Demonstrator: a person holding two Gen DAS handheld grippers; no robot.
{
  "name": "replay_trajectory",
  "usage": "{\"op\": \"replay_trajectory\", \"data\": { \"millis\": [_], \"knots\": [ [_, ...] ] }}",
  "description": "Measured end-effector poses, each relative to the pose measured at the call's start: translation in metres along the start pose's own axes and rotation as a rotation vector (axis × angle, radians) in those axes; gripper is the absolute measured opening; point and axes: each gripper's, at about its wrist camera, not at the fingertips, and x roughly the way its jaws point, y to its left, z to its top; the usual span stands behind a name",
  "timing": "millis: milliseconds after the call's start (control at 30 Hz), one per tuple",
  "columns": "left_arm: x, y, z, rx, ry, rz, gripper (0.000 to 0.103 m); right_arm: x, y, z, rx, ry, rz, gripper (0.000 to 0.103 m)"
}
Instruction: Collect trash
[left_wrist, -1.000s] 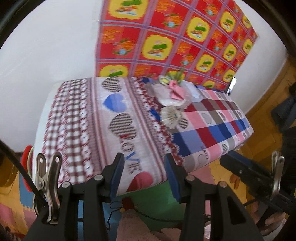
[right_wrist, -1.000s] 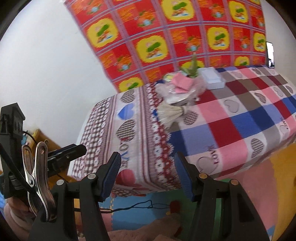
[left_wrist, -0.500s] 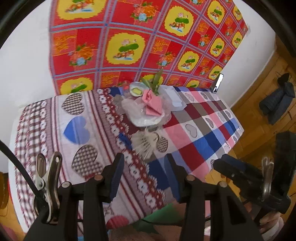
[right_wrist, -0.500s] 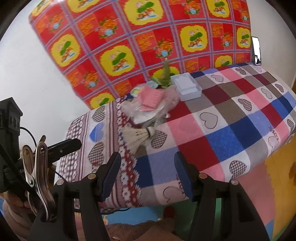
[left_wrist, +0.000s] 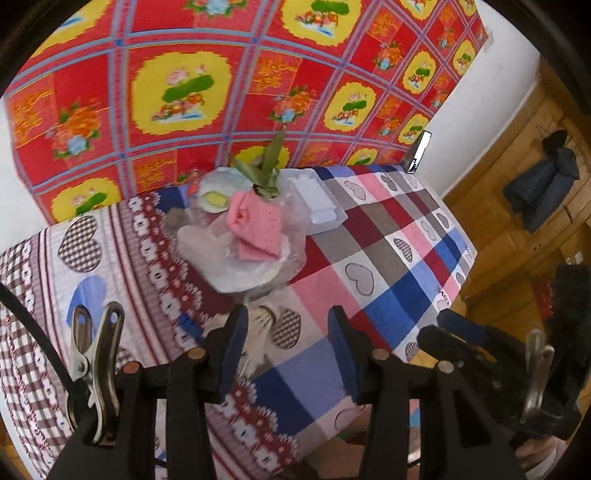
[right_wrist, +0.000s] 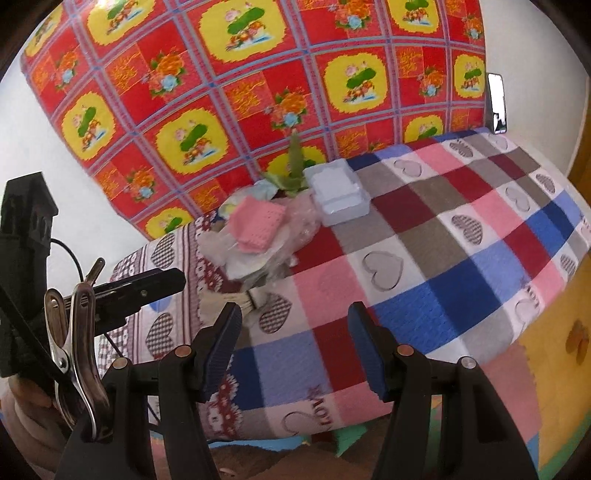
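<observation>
Against a red floral wall cloth, both tools, left tool (left_wrist: 286, 347) and right tool (right_wrist: 293, 343), hang half-open and empty above the tabletop's (right_wrist: 461, 258) near edge, where a careless grab could scatter the loose trash pile (left_wrist: 251, 236) by its far edge.

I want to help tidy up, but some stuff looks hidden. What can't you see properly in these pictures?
- Shuttlecock: left wrist view, partly behind the left hand-held gripper's finger.
- What lies under the pink cloth and clear plastic bag: covered, both views.
- Plant's pot: hidden behind the pile.
- Phone screen: too small to read.
</observation>
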Motion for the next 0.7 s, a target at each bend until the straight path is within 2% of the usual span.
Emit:
{"op": "replay_trajectory", "data": {
  "millis": [167,367,700],
  "knots": [
    [0.025,-0.010,0.015,-0.040,0.016,0.024,0.047,0.009,-0.024,0.016,-0.028,0.034,0.022,0.061],
    [0.062,-0.020,0.029,-0.113,0.036,0.090,0.047,0.029,-0.060,0.034,-0.061,0.070,0.060,0.061],
    [0.113,-0.014,0.043,-0.280,0.061,0.283,0.047,0.067,-0.107,0.056,-0.111,0.137,0.154,0.061]
  ]
}}
